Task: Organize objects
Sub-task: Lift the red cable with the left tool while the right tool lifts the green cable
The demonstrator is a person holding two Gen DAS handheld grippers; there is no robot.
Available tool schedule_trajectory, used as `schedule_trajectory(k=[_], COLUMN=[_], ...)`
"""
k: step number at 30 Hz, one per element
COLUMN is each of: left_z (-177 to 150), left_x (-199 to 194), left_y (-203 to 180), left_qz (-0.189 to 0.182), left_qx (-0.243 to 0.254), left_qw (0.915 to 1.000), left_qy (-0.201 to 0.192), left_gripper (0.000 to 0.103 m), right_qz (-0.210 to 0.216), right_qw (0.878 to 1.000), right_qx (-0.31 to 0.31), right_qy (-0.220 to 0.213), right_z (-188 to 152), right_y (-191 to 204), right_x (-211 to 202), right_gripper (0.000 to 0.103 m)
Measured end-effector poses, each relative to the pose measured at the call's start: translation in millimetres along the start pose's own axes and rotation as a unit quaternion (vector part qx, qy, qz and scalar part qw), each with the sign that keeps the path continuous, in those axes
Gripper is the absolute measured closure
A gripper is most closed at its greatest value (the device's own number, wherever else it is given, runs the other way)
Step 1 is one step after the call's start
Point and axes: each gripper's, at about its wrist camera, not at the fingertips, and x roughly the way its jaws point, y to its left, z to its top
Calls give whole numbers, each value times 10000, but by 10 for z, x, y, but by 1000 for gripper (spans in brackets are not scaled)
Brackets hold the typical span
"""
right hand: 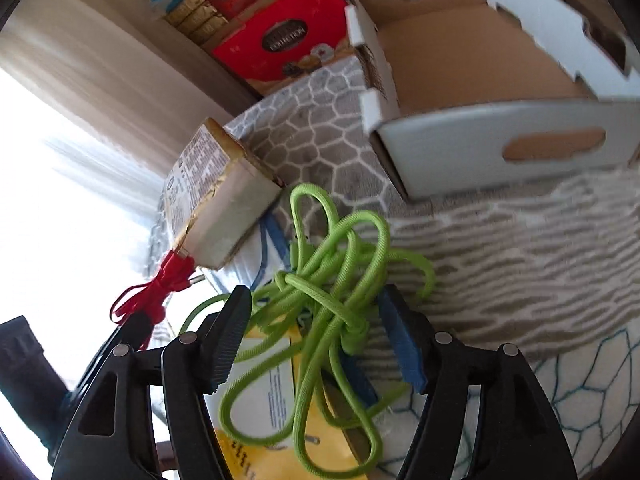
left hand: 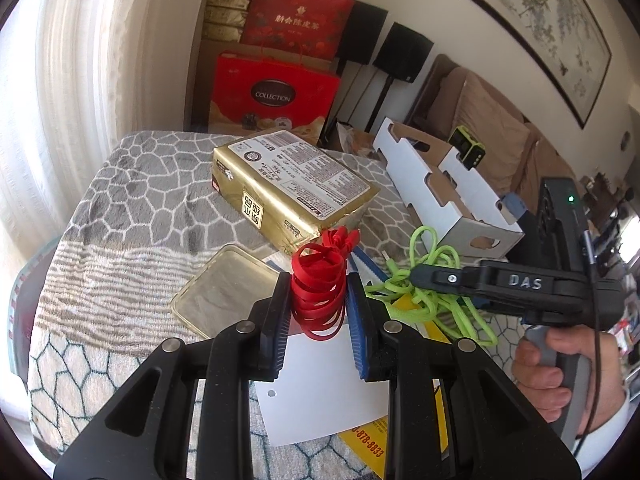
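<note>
- A coiled red cable [left hand: 320,292] is clamped between the pads of the left gripper [left hand: 318,312], above the patterned blanket [left hand: 132,208]
- A tangled green cord [right hand: 332,312] is straddled, ungripped, by the spread fingers of the right gripper [right hand: 316,336], on papers [right hand: 264,392]

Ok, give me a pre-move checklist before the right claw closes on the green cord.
1. Left claw gripping red cable: ok.
2. Right claw open: ok.
3. Green cord between its fingers: ok.
4. Cord bundled, no loops trailing outside: not ok, several loops sprawl.
5. Cardboard box has room: ok, the visible interior is bare.
6. Cord free of papers underneath: cannot tell.
</note>
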Motion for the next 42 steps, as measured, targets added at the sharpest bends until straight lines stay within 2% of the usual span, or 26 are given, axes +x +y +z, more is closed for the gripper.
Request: schedule_trajectory(k=[2, 4, 5, 10, 16, 24, 31, 35, 42], left_z=[-11, -22, -28, -49, -53, -49, -71, -95, -227], left_x=[-5, -9, -8, -4, -35, -78, -195, -240, -261], left_y=[-2, 5, 10, 47, 9, -17, -6, -67, -272], left_qz=[24, 24, 32, 55, 200, 320, 537, 856, 936], left_qx=[17, 8, -1, -64, 91, 120, 40, 121, 200], left_qw=[10000, 10000, 10000, 10000, 9997, 9993, 9978, 9947, 9935], left_qy=[-24, -41, -42, -34, -88, -176, -381, -552, -608], left_gripper=[79, 79, 79, 79, 79, 79, 79, 79, 79], right_qz=[-308, -643, -750, -924, -936, -863, -742, -797, -788], right_qw=[9990, 9949, 9917, 9856, 9804, 9740, 9668, 9596, 9556], right_qx=[-313, -771, -1034, -1371, -1584, -1897, -2196, -2356, -2307], right_qy=[12, -66, -139, -347, -701, -888, -1074, -1313, -1654], right_z=[-28, -86, -128, -228, -250, -177, -317, -373, -560], right_y=[114, 223, 285, 354, 458, 579, 595, 470, -20], right_x=[50, 83, 90, 52, -125, -303, -531, -742, -1242], right_gripper=[58, 68, 76, 84, 87, 87, 87, 87, 87])
